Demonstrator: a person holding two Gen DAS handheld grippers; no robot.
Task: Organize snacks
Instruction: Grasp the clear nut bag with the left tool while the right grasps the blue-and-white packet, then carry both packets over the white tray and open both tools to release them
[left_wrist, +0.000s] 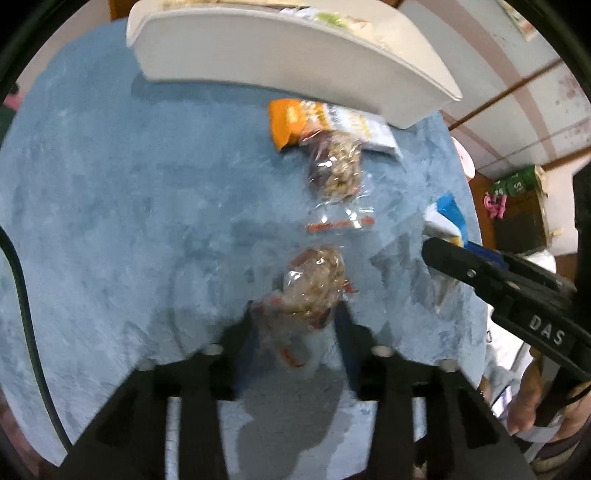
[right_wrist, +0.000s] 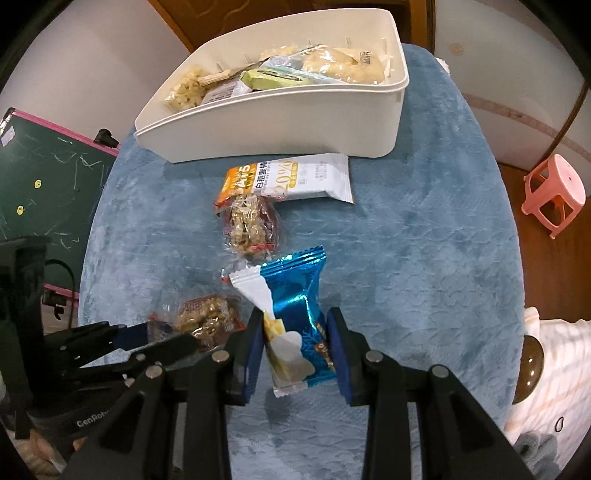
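Observation:
My left gripper (left_wrist: 295, 314) is shut on a clear-wrapped nut bar (left_wrist: 314, 284) and holds it just above the blue cloth; the bar also shows in the right wrist view (right_wrist: 207, 317). My right gripper (right_wrist: 295, 325) is shut on a blue and white snack packet (right_wrist: 291, 317), seen from the left wrist (left_wrist: 447, 218). A second clear-wrapped nut bar (right_wrist: 251, 225) (left_wrist: 336, 166) lies on the cloth. Behind it lies an orange and white oat bar (right_wrist: 288, 177) (left_wrist: 325, 122). The white bin (right_wrist: 280, 122) (left_wrist: 280, 62) at the back holds several snacks.
The table wears a blue cloth (right_wrist: 424, 240) (left_wrist: 110, 203). A green chalkboard with a pink frame (right_wrist: 48, 177) stands to the left, a pink stool (right_wrist: 554, 192) on the floor to the right. A black cable (left_wrist: 26, 302) runs along the left edge.

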